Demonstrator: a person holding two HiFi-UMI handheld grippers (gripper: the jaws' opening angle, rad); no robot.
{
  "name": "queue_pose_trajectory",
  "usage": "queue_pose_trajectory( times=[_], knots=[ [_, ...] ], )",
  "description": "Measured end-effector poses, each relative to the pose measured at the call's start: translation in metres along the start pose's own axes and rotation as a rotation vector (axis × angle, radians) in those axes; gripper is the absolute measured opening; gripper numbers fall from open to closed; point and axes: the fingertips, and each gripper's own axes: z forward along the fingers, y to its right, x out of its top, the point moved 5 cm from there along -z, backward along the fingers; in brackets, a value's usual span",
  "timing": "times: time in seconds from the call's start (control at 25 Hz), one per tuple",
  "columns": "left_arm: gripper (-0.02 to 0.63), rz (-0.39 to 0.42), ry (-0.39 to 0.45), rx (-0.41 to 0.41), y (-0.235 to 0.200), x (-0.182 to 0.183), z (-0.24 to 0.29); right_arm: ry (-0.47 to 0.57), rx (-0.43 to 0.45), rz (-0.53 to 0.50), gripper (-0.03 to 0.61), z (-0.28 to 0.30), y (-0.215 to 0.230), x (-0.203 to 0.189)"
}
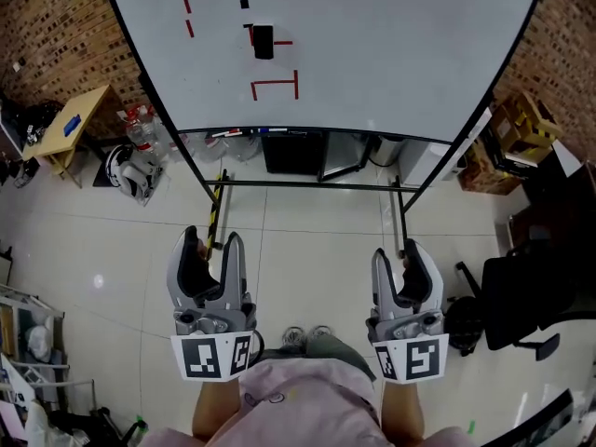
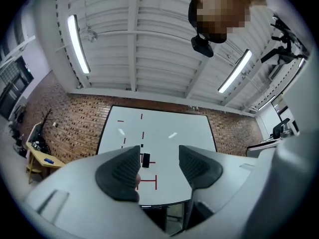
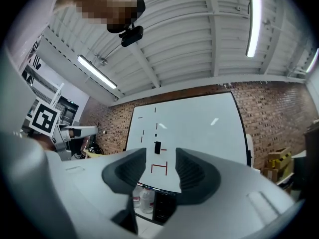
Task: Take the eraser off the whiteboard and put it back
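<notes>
My left gripper and right gripper both have their jaws apart with nothing between them. The eraser sits on the far whiteboard, left of its middle, well apart from both.

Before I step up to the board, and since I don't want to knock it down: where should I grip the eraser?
Take the eraser by its two long side edges, coming straight at the face of the whiteboard. It sits upright, taller than wide, so its narrow width is probably the easier span. Its back seems to lie flat on the board, leaving only the sides free.
</notes>
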Motion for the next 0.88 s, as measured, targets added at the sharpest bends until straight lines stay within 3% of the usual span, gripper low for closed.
queue_pose_trajectory(
  times=[0.28,0.52,0.88],
  knots=[
    [0.252,-0.005,0.039,0.020,0.036,0.041,-0.077,0.067,0.017,0.015,0.179,-0.072,-0.006,0.030],
    [0.252,-0.006,-0.003,-0.010,0.082,0.063,-0.142,0.060,0.039,0.010,0.179,-0.148,-0.008,0.043],
    [0.215,-0.055,0.020,-0.062,0.101,0.089,-0.176,0.067,-0.012,0.028,0.179,-0.201,-0.009,0.061]
  ],
)
